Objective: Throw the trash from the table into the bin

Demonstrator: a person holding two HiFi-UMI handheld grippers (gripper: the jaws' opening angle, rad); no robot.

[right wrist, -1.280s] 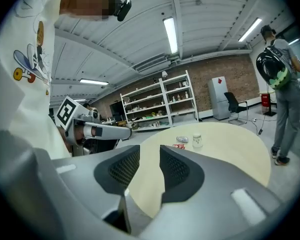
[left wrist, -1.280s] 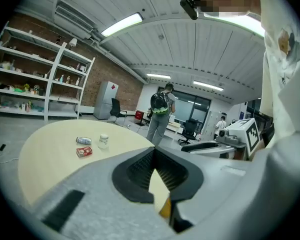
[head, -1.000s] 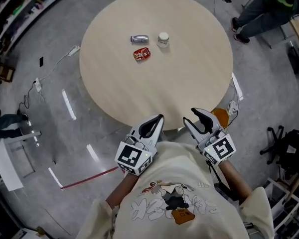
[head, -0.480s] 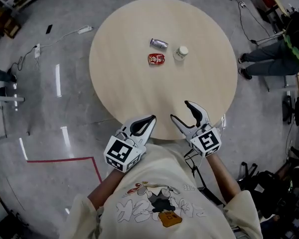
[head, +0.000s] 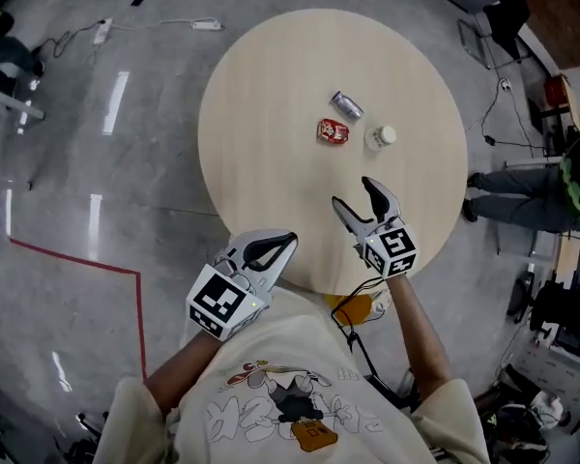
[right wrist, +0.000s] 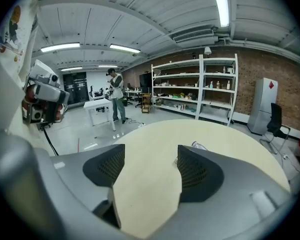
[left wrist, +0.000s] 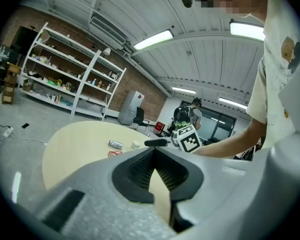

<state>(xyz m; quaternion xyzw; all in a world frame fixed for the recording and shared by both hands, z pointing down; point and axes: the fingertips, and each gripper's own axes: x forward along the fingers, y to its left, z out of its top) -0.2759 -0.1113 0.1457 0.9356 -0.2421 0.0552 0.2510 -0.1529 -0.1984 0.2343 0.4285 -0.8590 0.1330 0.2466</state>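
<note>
On the round wooden table [head: 271, 95] lie three pieces of trash close together: a silver can [head: 346, 105], a red crushed can [head: 333, 131] and a small white cup [head: 381, 138]. My right gripper [head: 354, 193] hovers over the table's near side, a short way from the trash. Its jaws have just been opening and stand open with nothing between them. In the right gripper view [right wrist: 150, 166] only tabletop shows between the pads, and a crumpled piece [right wrist: 200, 146] peeks past the right jaw. My left gripper [head: 288, 240] hangs at the table's near edge, tips together, empty. The left gripper view shows the can [left wrist: 116, 144].
A person [head: 527, 196] stands beyond the table's right side among chairs. Cables [head: 126, 25] and a red tape line [head: 77, 257] run over the grey floor at left. An orange object [head: 353, 307] sits under the table's near edge. Shelves [left wrist: 65, 84] line the far wall.
My right gripper has reached forward from the table's edge out over the tabletop toward the trash, and its jaws have spread wider. The left gripper shifted slightly and stays near the edge.
</note>
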